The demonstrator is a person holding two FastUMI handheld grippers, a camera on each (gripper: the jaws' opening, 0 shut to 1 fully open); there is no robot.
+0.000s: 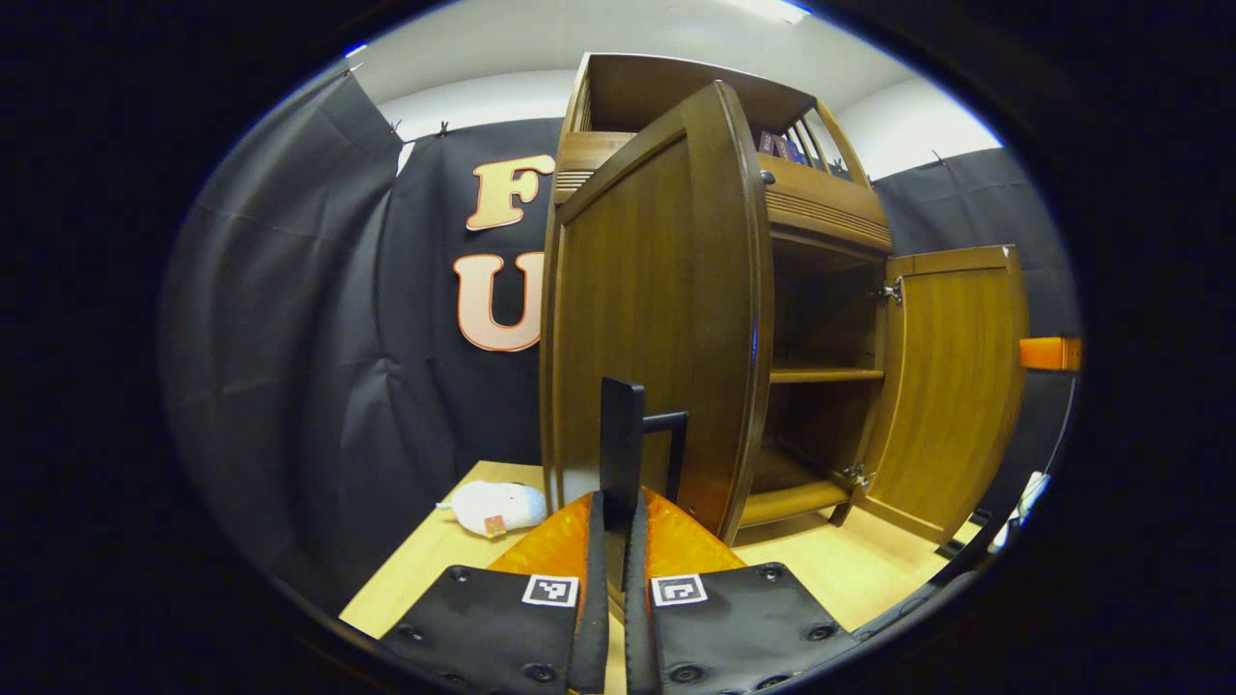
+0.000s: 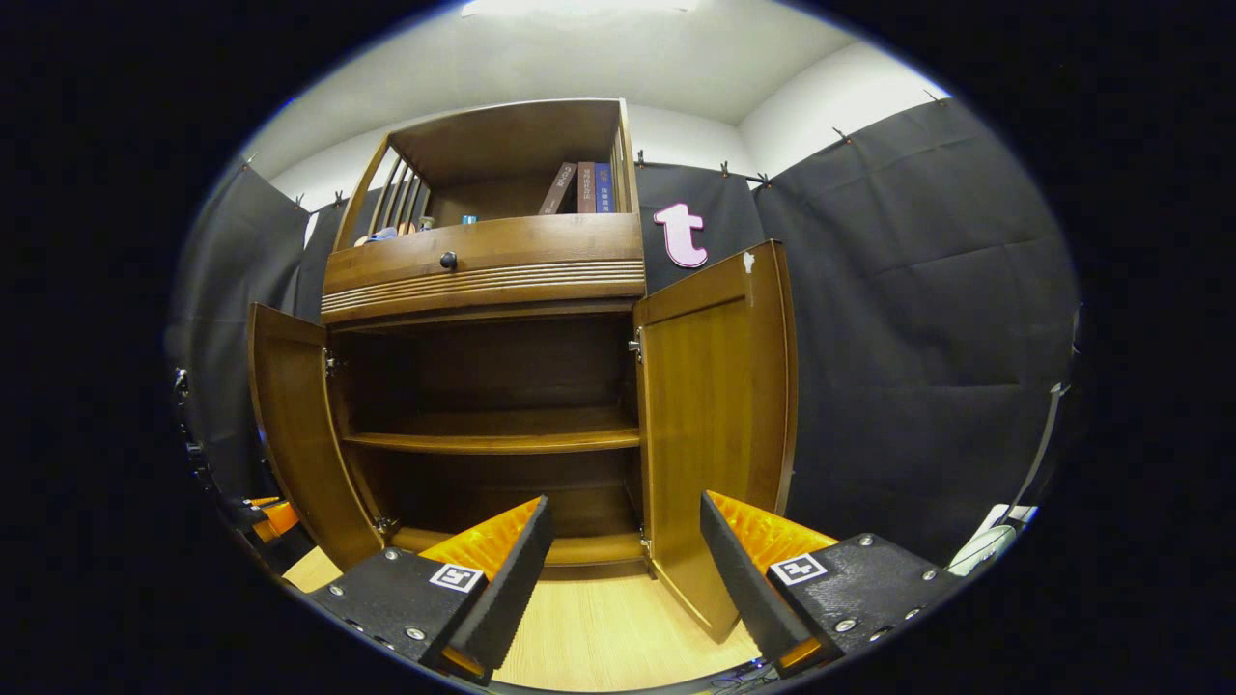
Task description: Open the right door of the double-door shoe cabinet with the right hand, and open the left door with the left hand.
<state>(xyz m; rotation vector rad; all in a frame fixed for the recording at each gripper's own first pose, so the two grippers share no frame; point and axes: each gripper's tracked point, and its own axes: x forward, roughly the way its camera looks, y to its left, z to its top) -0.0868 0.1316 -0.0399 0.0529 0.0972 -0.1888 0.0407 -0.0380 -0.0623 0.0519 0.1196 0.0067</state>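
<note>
handle (image 1: pixel 628 439) of left door (image 1: pixel 657 319) clamped in left hand-held gripper (image 1: pixel 616 526); right door (image 2: pixel 715 405) open.

A staged recording booth, not a lived-in home. Black cloth (image 2: pixel 917 319) hangs clipped along white walls (image 2: pixel 821 101), and a wooden shoe cabinet (image 2: pixel 483 270) stands on a pale tabletop (image 1: pixel 869 569).

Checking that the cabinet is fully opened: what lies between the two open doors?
In the right gripper view, between the left door and the right door lies the open cabinet interior with one bare shelf.
</note>
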